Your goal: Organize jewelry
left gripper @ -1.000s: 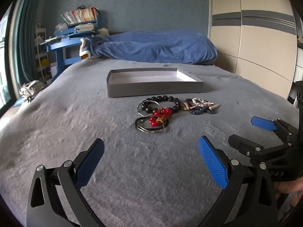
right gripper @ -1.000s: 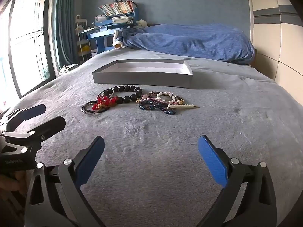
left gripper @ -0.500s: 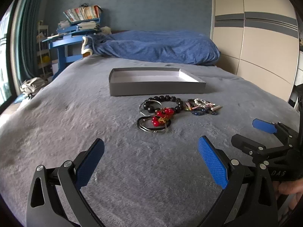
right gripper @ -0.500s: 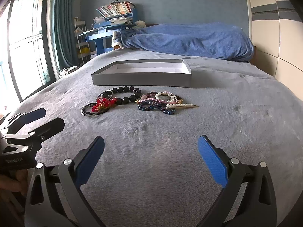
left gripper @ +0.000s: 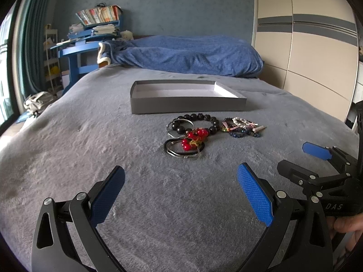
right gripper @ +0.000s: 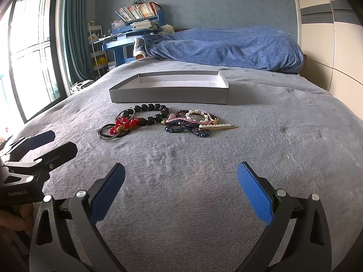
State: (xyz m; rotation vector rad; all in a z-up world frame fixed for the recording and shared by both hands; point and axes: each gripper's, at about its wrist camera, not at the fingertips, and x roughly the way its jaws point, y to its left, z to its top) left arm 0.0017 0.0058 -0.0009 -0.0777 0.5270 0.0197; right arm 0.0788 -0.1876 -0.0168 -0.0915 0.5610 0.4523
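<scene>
A pile of jewelry lies on the grey bed cover in front of a shallow grey box [left gripper: 188,106] [right gripper: 169,96]. It holds a black bead bracelet [left gripper: 205,119] [right gripper: 149,110], a red bead piece [left gripper: 195,137] [right gripper: 124,123], dark rings [left gripper: 181,150] [right gripper: 109,133] and several thin beaded bracelets [left gripper: 242,127] [right gripper: 192,123] with a pearl hairpin [right gripper: 217,125]. My left gripper [left gripper: 181,189] is open and empty, short of the pile. My right gripper [right gripper: 181,189] is open and empty too. The box looks empty.
A blue duvet [left gripper: 188,55] [right gripper: 226,47] lies across the bed's far end. A blue desk with books [left gripper: 90,43] [right gripper: 133,27] stands at the back left. A wardrobe [left gripper: 306,45] lines the right side; a window [right gripper: 29,56] is on the left.
Both grippers have tilted up slightly and edged toward the jewelry; the pile and box sit a little lower and larger in view. Both stay open.
</scene>
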